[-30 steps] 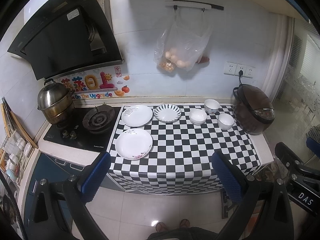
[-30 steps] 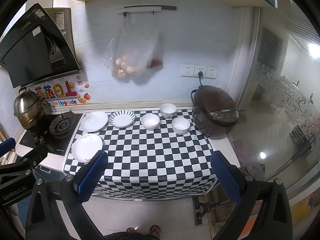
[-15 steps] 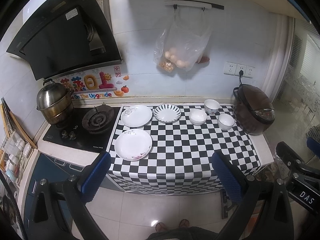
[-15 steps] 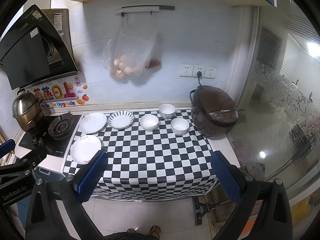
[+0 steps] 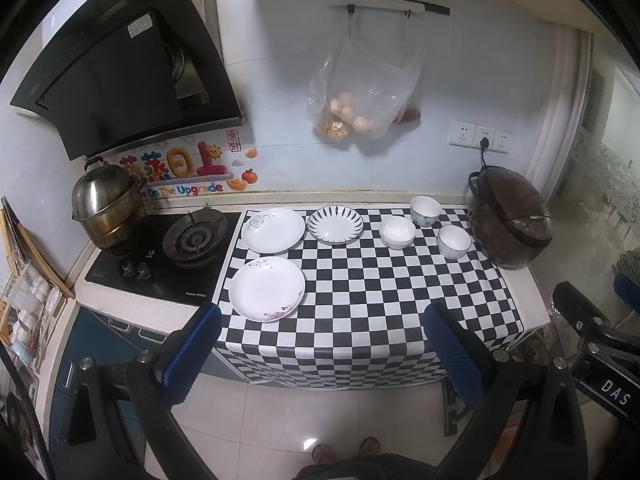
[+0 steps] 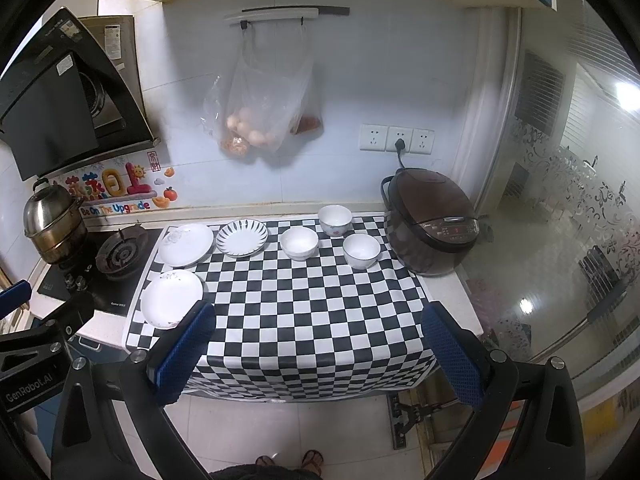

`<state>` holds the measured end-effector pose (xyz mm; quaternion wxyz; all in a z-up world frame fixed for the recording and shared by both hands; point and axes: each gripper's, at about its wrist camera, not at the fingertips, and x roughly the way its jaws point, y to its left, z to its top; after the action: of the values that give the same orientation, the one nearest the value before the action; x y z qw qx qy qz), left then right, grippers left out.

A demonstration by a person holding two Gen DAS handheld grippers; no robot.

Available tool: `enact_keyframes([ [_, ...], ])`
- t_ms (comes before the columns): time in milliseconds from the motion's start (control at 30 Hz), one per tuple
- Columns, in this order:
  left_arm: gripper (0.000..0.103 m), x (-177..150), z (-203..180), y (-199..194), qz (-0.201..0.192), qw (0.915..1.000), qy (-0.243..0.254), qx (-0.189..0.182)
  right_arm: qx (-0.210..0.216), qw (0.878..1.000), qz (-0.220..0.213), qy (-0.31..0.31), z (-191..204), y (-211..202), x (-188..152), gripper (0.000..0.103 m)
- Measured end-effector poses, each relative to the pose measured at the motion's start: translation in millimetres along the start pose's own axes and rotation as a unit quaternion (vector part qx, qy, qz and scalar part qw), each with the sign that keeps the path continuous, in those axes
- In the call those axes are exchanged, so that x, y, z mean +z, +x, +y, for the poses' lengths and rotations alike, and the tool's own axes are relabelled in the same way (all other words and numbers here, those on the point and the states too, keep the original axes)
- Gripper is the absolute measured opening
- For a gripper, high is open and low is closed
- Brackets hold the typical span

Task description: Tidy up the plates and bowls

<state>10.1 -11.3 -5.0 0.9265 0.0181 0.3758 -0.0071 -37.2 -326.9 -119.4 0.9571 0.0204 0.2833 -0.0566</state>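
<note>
On the checkered cloth (image 5: pixel 360 300) lie three plates: a near white plate (image 5: pixel 267 289) (image 6: pixel 172 298), a far white plate (image 5: pixel 273 230) (image 6: pixel 186 244) and a striped plate (image 5: pixel 335 224) (image 6: pixel 242 238). To their right stand three white bowls: a middle bowl (image 5: pixel 397 232) (image 6: pixel 299 243), a back bowl (image 5: pixel 425 211) (image 6: pixel 335 220) and a right bowl (image 5: pixel 453 242) (image 6: pixel 361 251). My left gripper (image 5: pixel 320 354) and right gripper (image 6: pixel 314 354) both hang open in front of the counter, well short of the dishes, holding nothing.
A brown rice cooker (image 5: pixel 510 222) (image 6: pixel 432 226) stands at the counter's right end. A gas hob (image 5: pixel 160 256) with a steel pot (image 5: pixel 106 208) is to the left. A plastic bag of food (image 5: pixel 360 96) hangs on the wall. A person's feet (image 5: pixel 346 450) show on the floor tiles.
Both views have shifted only slightly; the dishes have not moved and both grippers stay open.
</note>
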Motion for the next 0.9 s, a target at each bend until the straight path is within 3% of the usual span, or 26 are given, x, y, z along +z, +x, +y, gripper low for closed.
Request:
enact_keyframes([
  [900, 0.103, 7.5, 18.1, 13.2, 0.004, 1.0000, -0.002, 0.001, 0.002, 1.000, 0.006, -0.001, 14.8, 20.5, 6.6, 0.103],
])
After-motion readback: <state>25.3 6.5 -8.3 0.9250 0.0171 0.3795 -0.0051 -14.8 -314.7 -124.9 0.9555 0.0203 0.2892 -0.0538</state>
